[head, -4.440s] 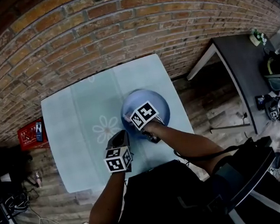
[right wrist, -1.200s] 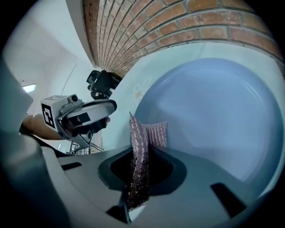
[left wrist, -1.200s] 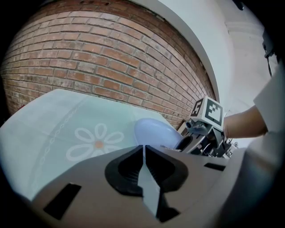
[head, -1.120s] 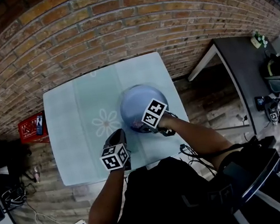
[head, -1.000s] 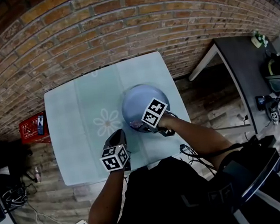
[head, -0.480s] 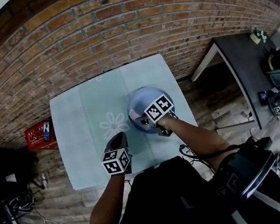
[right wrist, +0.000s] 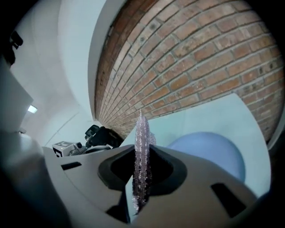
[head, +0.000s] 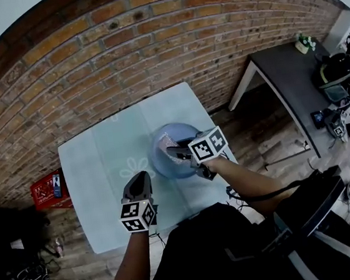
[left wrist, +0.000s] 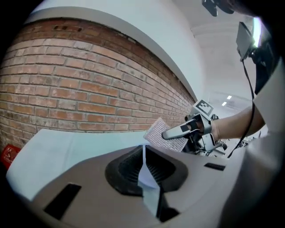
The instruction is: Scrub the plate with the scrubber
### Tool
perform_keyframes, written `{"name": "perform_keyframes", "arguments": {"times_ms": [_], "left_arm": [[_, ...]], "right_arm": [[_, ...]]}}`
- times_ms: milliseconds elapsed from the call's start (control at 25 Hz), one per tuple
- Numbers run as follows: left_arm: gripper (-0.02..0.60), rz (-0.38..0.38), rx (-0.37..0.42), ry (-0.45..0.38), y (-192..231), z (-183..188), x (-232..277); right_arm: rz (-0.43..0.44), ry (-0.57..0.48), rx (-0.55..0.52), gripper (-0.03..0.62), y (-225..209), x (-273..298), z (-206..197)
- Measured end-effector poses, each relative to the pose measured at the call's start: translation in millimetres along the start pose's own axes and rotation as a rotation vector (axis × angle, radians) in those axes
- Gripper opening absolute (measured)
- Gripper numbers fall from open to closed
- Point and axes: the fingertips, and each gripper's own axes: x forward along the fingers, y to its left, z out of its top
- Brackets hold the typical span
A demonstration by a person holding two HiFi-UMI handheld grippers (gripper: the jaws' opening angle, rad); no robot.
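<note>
Right gripper (right wrist: 141, 153): jaws clenched on a sparkly silver-pink mesh scrubber (right wrist: 141, 129), seen edge-on. Round pale-blue plate (right wrist: 209, 149) at its 3 o'clock, lying on the pale green flower-print table (head: 91, 177). Head view: scrubber over the plate's 10 o'clock part; contact unclear. Left gripper (left wrist: 143, 150): jaws pressed together, nothing between, over the table at the plate's 8 o'clock, apart from it. Red brick wall (head: 120, 48) at 12 o'clock.

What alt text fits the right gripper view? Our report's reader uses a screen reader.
The right gripper is shut on a sparkly pink scrubber, seen edge-on; a blue plate lies beyond on a pale table. A brick wall rises behind, the left gripper at left.
</note>
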Motion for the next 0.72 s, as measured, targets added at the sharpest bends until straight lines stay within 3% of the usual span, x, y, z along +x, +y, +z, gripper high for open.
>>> {"name": "perform_keyframes", "arguments": {"times_ms": [240,440,720], "left_arm": [[0.015,-0.009,0.025,-0.129,-18,47,-10],[0.011,0.036,0.026,-0.22,-22,94,-16],[0.009,0.053,0.089,-0.298,-47,146,-28]], "right_arm": [[-0.01,-0.147,-0.093,0.071,33,-43,46],[-0.017,-0.247,-0.204,0.071,56,-76,81],[-0.082,-0.32,-0.348,0.071,70,-107,95]]}}
